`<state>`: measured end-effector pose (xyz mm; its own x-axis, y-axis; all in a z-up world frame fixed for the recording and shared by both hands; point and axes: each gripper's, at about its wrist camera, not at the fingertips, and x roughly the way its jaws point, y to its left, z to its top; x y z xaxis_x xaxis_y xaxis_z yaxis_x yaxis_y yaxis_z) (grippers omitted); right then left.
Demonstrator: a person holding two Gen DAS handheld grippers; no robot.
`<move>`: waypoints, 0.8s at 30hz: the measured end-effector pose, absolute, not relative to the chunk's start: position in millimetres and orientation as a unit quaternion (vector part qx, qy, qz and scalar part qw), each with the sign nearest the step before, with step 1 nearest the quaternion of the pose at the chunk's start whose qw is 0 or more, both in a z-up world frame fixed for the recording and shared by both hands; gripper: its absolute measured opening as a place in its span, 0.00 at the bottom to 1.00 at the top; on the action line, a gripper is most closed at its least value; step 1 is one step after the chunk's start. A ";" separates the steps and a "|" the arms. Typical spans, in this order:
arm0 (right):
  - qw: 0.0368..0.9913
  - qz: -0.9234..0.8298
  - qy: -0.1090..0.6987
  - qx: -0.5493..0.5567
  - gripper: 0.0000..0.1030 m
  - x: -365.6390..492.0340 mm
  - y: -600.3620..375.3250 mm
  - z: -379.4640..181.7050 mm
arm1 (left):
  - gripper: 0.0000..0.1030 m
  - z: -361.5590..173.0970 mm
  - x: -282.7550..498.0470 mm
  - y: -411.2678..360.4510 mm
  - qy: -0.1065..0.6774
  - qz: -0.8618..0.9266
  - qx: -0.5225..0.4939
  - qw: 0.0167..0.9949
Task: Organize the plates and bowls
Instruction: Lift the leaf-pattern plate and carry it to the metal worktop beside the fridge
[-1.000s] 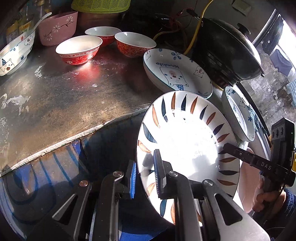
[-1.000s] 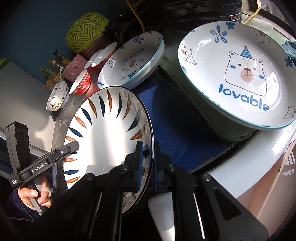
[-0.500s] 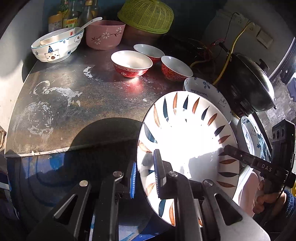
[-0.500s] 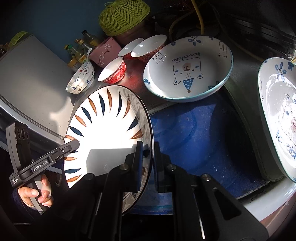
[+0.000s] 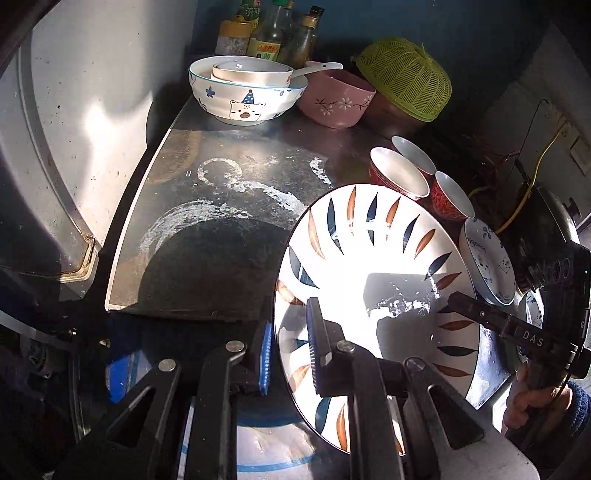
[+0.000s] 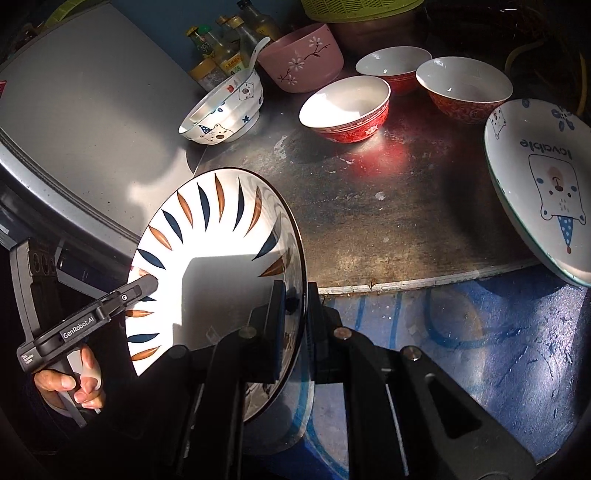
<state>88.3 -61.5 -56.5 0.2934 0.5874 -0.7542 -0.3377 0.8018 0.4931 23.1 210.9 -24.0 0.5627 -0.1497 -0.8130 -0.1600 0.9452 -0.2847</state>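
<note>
A white plate with blue and brown leaf marks (image 5: 369,258) hangs tilted on edge above the front edge of a metal counter (image 5: 221,206). My left gripper (image 5: 290,350) is shut on its near rim. In the right wrist view the same plate (image 6: 221,266) has my right gripper (image 6: 295,321) shut on the opposite rim. Each gripper shows in the other's view, held by a hand (image 6: 74,384). Three red bowls (image 6: 347,107) and a bear plate (image 6: 543,181) sit on the counter to the right.
At the counter's back stand a bear bowl (image 5: 247,92) with a smaller bowl and a spoon in it, a pink bowl (image 5: 336,99), a green mesh cover (image 5: 406,85) and several bottles (image 5: 266,33). A grey lid-like surface (image 6: 92,122) lies left. Blue sheeting (image 6: 480,332) lies below.
Both grippers carried the plate leftward together and rolled with it. The bear plates and black pot slid off to the right, and the bear bowl, bottles and grey surface came into view.
</note>
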 end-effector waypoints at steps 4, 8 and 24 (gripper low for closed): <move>0.785 0.314 0.524 0.103 0.11 98.6 -17.2 -59.5 | 0.15 -28.6 19.1 250.9 0.465 0.030 -0.179 0.866; 0.777 0.331 0.528 0.088 0.11 109.2 22.0 -64.5 | 0.15 -35.3 18.6 284.5 0.465 0.052 -0.188 0.863; 0.762 0.333 0.554 0.036 0.11 131.7 98.9 -92.1 | 0.15 -76.8 19.3 341.8 0.479 0.092 -0.222 0.844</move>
